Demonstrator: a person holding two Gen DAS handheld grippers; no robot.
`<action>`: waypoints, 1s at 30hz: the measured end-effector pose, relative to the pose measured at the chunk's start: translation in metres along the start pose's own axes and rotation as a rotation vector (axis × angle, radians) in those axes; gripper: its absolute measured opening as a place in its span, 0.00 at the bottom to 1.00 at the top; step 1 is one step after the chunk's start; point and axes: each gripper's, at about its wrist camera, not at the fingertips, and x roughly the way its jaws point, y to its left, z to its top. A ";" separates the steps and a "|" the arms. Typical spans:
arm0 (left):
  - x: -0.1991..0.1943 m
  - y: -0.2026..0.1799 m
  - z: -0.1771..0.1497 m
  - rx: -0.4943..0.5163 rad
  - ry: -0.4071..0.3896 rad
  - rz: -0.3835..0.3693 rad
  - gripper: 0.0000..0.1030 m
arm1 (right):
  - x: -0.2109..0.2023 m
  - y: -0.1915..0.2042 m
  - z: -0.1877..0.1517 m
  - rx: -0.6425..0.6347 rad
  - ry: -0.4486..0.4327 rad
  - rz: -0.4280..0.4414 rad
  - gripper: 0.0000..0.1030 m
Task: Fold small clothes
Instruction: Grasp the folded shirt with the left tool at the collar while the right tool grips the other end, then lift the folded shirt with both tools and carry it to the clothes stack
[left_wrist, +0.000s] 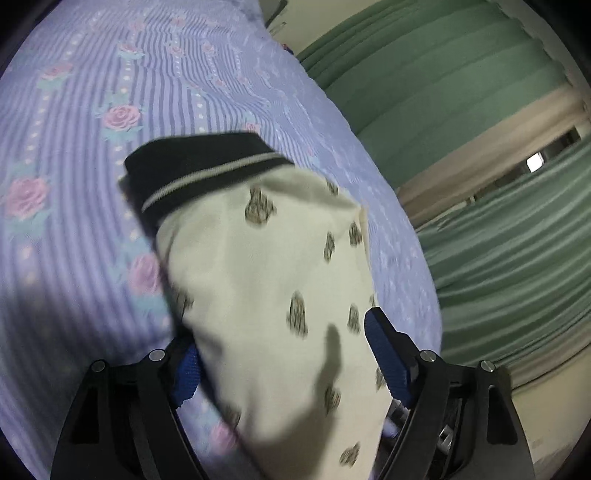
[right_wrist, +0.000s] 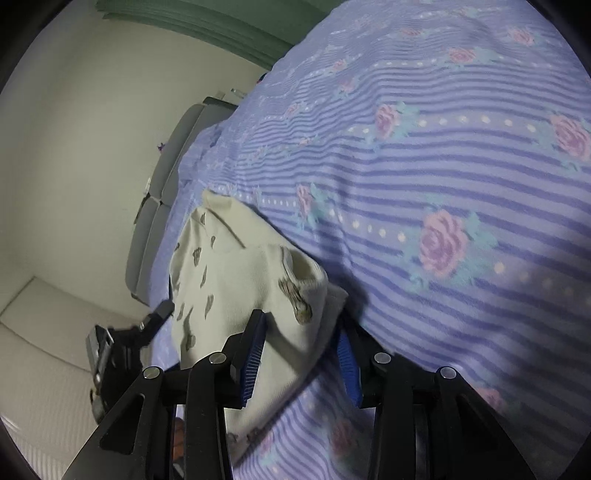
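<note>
The small cream cotton garment with brown bear prints and a black ribbed cuff with a grey stripe (left_wrist: 266, 280) lies on the bed, on the lilac striped bedspread with pink roses (left_wrist: 74, 155), close to the bed's edge on the curtain side. In the left wrist view the left hand-held gripper (left_wrist: 284, 354) has its blue pads spread wide, one on each side of the cloth; the right pad (left_wrist: 388, 362) stands clear beside the fabric, the left one is half hidden under it, so it reads as open and not pinching (the frame is motion-blurred, so I can't tell about light contact).

The right hand-held gripper (right_wrist: 301, 354) is narrower, its two blue pads closed in on a bunched fold of the same cream garment (right_wrist: 236, 288), which runs up between them.

For room: the bedspread (right_wrist: 443, 184) stretches bare across most of the right wrist view beyond the garment. On the other side the bed drops off to a pale floor (right_wrist: 44, 350), with a grey padded panel (right_wrist: 159, 206) along the bed's side. Green pleated curtains (left_wrist: 461, 110) hang just past the bed's edge in the left view
</note>
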 end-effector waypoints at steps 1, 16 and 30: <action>0.002 0.002 0.006 -0.029 -0.004 -0.013 0.77 | 0.001 0.002 0.000 -0.003 -0.003 -0.006 0.38; -0.015 -0.062 -0.002 0.322 -0.021 0.343 0.25 | -0.002 0.027 0.015 -0.120 0.016 -0.059 0.11; -0.080 -0.152 -0.041 0.583 -0.086 0.524 0.23 | -0.057 0.085 0.008 -0.310 -0.013 -0.009 0.10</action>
